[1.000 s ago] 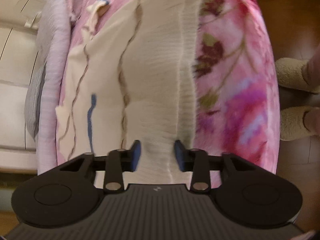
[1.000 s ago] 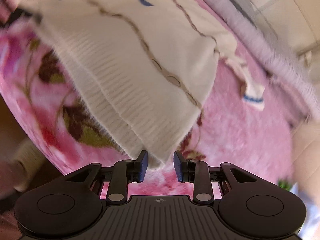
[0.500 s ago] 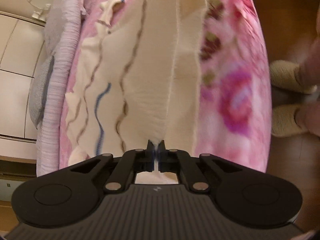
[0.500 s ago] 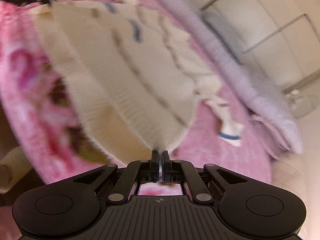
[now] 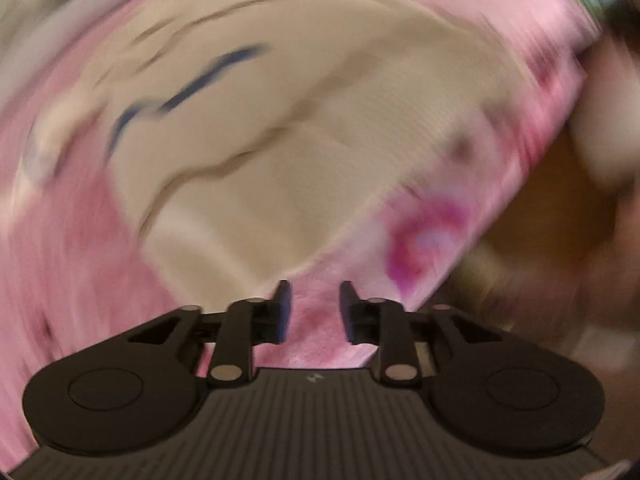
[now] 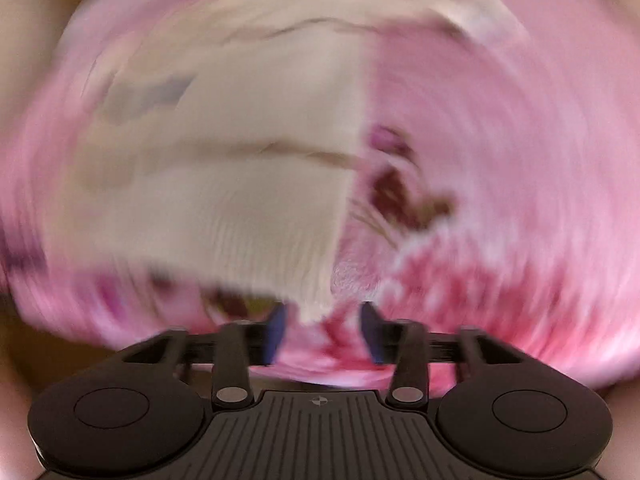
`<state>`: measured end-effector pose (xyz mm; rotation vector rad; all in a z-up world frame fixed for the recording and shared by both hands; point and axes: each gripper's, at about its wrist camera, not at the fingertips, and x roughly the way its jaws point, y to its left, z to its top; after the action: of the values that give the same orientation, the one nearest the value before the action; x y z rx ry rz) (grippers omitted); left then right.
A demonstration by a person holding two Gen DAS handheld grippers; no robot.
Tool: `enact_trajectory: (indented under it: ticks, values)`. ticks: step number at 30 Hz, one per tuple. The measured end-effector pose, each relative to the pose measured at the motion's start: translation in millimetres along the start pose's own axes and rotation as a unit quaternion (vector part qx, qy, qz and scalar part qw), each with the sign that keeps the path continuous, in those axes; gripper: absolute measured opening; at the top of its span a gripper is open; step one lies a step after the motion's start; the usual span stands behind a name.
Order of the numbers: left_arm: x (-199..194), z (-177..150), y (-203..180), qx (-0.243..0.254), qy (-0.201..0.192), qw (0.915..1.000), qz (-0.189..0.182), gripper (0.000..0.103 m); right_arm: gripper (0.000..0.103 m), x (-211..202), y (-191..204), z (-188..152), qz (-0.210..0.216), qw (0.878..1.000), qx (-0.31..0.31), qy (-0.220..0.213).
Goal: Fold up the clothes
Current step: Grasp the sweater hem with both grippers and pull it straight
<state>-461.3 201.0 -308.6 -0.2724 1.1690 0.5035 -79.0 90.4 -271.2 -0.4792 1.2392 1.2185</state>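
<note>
The cream sweater [image 5: 304,152] lies on the pink floral blanket [image 5: 72,264], its lower corner just ahead of both grippers. The left gripper [image 5: 312,308] and right gripper [image 6: 323,328] are opening their jaws, nothing pinched between them. Both views are smeared, so a re-grasp now could catch blanket with the knit, or miss the hem.

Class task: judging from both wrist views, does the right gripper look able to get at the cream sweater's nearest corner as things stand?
Probably yes: the right gripper has its jaws opening, and the cream sweater corner lies just ahead, nothing covering it.
</note>
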Motion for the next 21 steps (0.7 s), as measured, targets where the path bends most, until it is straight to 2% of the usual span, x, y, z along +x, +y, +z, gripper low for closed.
enact_trajectory:
  ticks: [1, 2, 3, 5, 7, 8, 9, 10, 11, 12, 15, 17, 18, 20, 21]
  values:
    - [-1, -2, 21, -0.072, -0.007, 0.9974, 0.003, 0.034, 0.053, 1, -13, 5, 0.024, 0.997, 0.067, -0.009]
    - [4, -2, 37, -0.12, -0.007, 0.9928, 0.01, 0.034, 0.054, 2, -26, 9, 0.049, 0.99, 0.134, -0.018]
    - [10, -2, 52, -0.167, -0.007, 0.9858, 0.018, 0.036, 0.055, 6, -33, 11, 0.061, 0.982, 0.174, -0.025]
    - [21, -1, 83, -0.261, -0.006, 0.9649, 0.032, 0.037, 0.055, 19, -36, 18, 0.069, 0.975, 0.209, -0.021]
    - [43, -9, 99, -0.326, 0.01, 0.9454, 0.001, 0.033, 0.055, 37, -36, 22, 0.073, 0.971, 0.228, -0.006]
    - [46, -9, 100, -0.335, 0.003, 0.9421, -0.01, 0.032, 0.054, 42, -34, 22, 0.072, 0.969, 0.235, -0.002]
    - [48, -8, 102, -0.345, -0.005, 0.9385, -0.02, 0.024, 0.034, 45, -31, 24, 0.06, 0.97, 0.236, 0.0]
    - [51, -8, 103, -0.354, -0.013, 0.9347, -0.03, 0.006, 0.023, 48, -27, 32, 0.042, 0.975, 0.217, 0.008]
    - [47, -8, 104, -0.358, -0.02, 0.9329, -0.038, 0.005, 0.013, 39, -23, 38, 0.032, 0.981, 0.191, -0.003]
    - [38, -10, 103, -0.364, -0.031, 0.93, -0.036, 0.005, 0.012, 31, -18, 45, 0.021, 0.986, 0.164, -0.015]
    - [7, -29, 96, -0.364, -0.063, 0.929, -0.027, 0.006, 0.009, 0, -7, 63, -0.016, 0.994, 0.096, -0.056]
    - [8, -39, 91, -0.363, -0.048, 0.93, -0.035, 0.008, 0.009, -18, -10, 67, -0.031, 0.993, 0.088, -0.071]
    - [15, -40, 83, -0.345, -0.032, 0.9377, -0.021, 0.009, 0.009, -16, -10, 68, -0.037, 0.994, 0.079, -0.06]
    - [31, -39, 66, -0.311, 0.003, 0.9503, 0.014, 0.013, 0.01, 3, -5, 58, -0.048, 0.996, 0.077, -0.008]
    - [31, -37, 63, -0.308, 0.006, 0.9511, 0.025, 0.017, 0.012, 15, -4, 51, -0.057, 0.995, 0.083, 0.02]
